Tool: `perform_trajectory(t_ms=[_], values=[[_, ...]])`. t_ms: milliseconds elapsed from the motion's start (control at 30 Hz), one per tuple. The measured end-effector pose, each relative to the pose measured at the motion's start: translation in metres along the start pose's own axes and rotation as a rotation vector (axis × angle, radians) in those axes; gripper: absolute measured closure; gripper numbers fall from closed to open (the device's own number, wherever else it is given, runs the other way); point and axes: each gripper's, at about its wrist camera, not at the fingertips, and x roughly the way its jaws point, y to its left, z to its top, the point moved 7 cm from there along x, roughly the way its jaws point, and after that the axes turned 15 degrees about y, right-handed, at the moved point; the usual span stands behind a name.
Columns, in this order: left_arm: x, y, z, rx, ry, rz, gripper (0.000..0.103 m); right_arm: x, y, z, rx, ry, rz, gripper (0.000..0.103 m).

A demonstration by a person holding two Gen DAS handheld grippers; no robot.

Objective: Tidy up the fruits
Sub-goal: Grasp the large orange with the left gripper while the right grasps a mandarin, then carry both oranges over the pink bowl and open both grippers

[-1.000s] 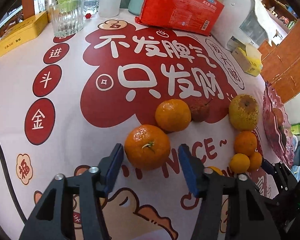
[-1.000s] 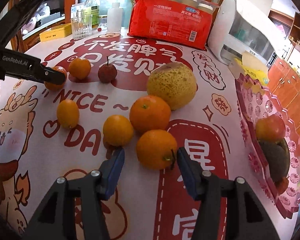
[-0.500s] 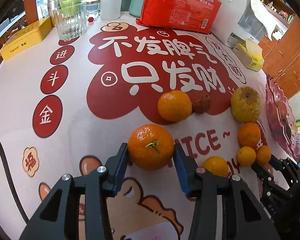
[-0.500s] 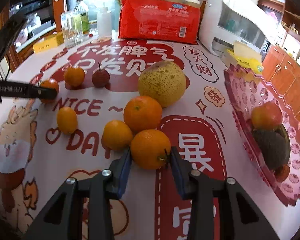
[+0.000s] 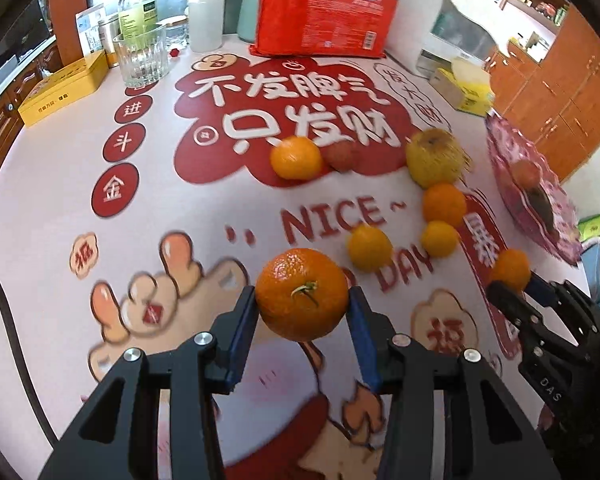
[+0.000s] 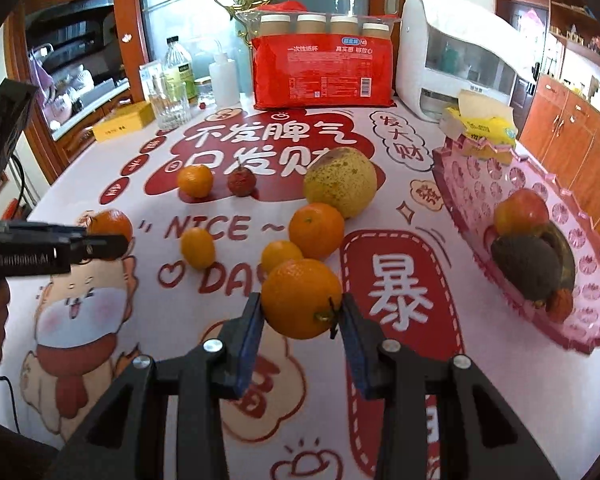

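My left gripper (image 5: 303, 307) is shut on an orange tangerine (image 5: 302, 294) and holds it above the printed tablecloth. My right gripper (image 6: 300, 312) is shut on another orange (image 6: 302, 298), also lifted off the cloth. On the cloth lie a yellow speckled pear (image 6: 340, 182), an orange (image 6: 316, 231), two small kumquats (image 6: 281, 255) (image 6: 197, 248), a tangerine (image 6: 195, 181) and a red lychee-like fruit (image 6: 241, 182). A pink scalloped plate (image 6: 472, 184) at the right holds an apple (image 6: 521, 211), an avocado (image 6: 526, 270) and a small red fruit.
At the table's back stand a red pack of paper cups (image 6: 322, 74), a white appliance (image 6: 460, 52), a yellow tissue pack (image 6: 484, 126), a ribbed glass (image 6: 170, 106), bottles and a yellow box (image 6: 122, 126). Wooden cabinets run along the right.
Both grippers closed onto their oranges and then lifted them off the cloth. The left one also drew back toward the near table edge.
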Motion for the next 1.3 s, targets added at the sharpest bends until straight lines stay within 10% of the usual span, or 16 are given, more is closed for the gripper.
perform_trajectory(t_ms=[633, 1300], values=[[-0.037, -0.113, -0.071, 0.019, 0.012, -0.034, 0.059, -0.061, -0.04, -0.059, -0.045, 0.009, 0.102, 0.065], [-0.06, -0.251, -0.024, 0.026, -0.119, -0.067, 0.059, -0.116, -0.185, -0.056, -0.073, -0.059, 0.057, 0.065]])
